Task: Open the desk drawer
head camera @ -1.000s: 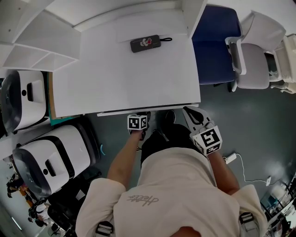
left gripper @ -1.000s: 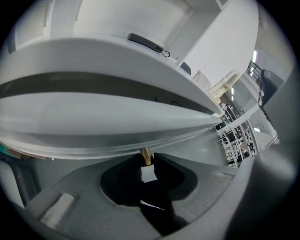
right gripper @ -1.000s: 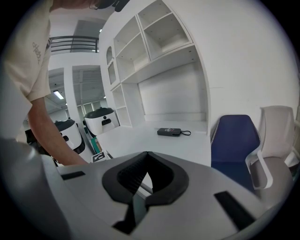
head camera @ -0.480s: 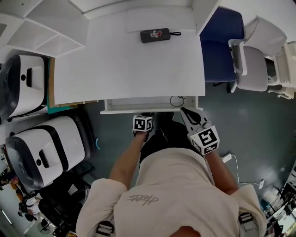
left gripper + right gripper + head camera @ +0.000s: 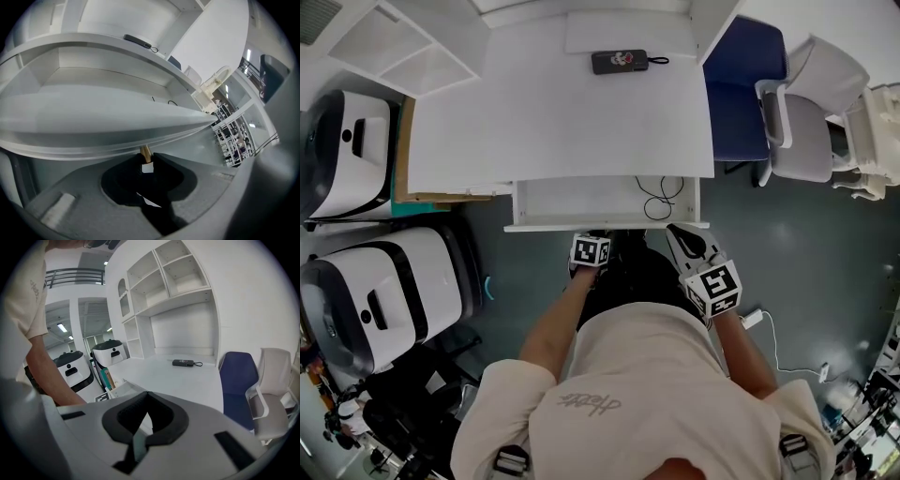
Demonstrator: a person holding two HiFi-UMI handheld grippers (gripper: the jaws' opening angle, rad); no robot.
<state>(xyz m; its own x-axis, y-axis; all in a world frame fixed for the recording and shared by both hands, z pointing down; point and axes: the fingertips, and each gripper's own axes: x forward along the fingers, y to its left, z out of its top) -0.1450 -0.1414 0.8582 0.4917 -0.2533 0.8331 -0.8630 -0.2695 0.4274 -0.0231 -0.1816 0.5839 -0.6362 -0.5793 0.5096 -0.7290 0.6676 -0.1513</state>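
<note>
The white desk (image 5: 562, 122) has its drawer (image 5: 581, 202) pulled out toward me, with a black cable (image 5: 661, 195) lying at its right end. My left gripper (image 5: 592, 238) sits at the middle of the drawer's front edge. In the left gripper view the left gripper (image 5: 145, 158) is under the drawer front (image 5: 108, 122), shut on a small brass handle (image 5: 144, 151); its jaws have just been closing on it. My right gripper (image 5: 677, 231) hangs just off the drawer's right front corner, shut and holding nothing; the right gripper (image 5: 143, 430) looks out over the desktop.
A black case (image 5: 621, 62) lies at the back of the desk. A blue chair (image 5: 736, 89) and a pale chair (image 5: 811, 122) stand to the right. Two white machines (image 5: 347, 159) (image 5: 384, 300) crowd the left. White shelves (image 5: 394, 47) rise at the back left. A plug strip (image 5: 752, 319) lies on the floor.
The drawer has slid out from under the desk toward me, baring its inside and the cable. Both grippers have moved back toward my body with it.
</note>
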